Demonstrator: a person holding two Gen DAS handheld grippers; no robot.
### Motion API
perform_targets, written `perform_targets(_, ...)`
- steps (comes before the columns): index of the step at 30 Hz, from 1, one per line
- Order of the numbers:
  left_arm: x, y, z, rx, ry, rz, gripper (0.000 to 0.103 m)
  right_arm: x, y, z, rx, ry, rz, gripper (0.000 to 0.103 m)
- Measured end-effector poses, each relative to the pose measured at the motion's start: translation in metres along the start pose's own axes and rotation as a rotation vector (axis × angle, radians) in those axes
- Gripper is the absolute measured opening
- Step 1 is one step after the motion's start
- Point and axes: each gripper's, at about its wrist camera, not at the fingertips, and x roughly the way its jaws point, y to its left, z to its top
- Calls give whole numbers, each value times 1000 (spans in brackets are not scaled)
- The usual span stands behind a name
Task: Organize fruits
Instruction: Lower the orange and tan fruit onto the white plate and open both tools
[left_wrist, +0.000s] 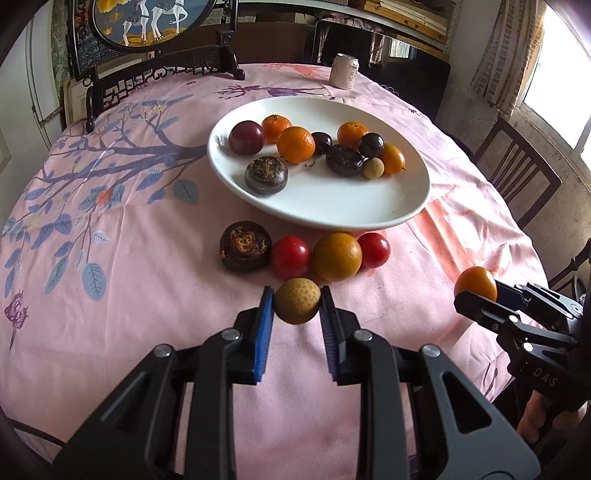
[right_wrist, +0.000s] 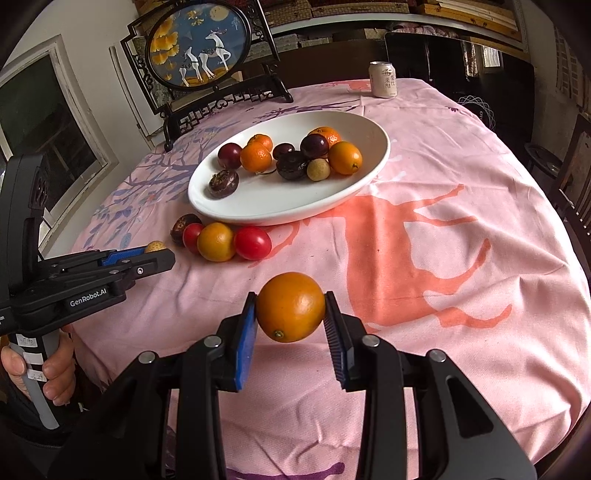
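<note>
My left gripper (left_wrist: 297, 301) is shut on a small tan longan (left_wrist: 297, 301), held just above the pink cloth in front of a row of fruit. My right gripper (right_wrist: 290, 308) is shut on an orange fruit (right_wrist: 290, 307), held above the cloth; it also shows in the left wrist view (left_wrist: 475, 283). The row on the cloth holds a dark brown fruit (left_wrist: 245, 250), two red tomatoes (left_wrist: 290, 256) (left_wrist: 373, 250) and an orange-yellow fruit (left_wrist: 337, 256). A white oval plate (left_wrist: 332, 206) behind holds several oranges, purple fruits, dark fruits and a longan.
A drink can (left_wrist: 344, 71) stands at the far side of the table. A framed round deer picture on a dark stand (right_wrist: 201, 48) sits at the back left. Wooden chairs (left_wrist: 517, 173) stand at the table's right edge. The pink tablecloth (right_wrist: 443, 258) covers the round table.
</note>
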Motion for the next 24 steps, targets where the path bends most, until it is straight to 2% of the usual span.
perform_targets(7,-13,6,0,-6,-20,-7,25,4,6,2,-1,12,3,36)
perform_targets(11,-18,3,21,35,-34,-6,25,3,3,19,-16,-3,-18,36)
perform_targets(17,4,6,104,41,-42,36,25,18,-7,81,-49,-41,-73,36)
perform_targets(20,32,6,154,14,-18,47,25,36,-14,125,-59,-68,-121,36)
perform_targets(24,80,-4,194,17,29,76,25,73,-30,163,-68,-80,-199,36)
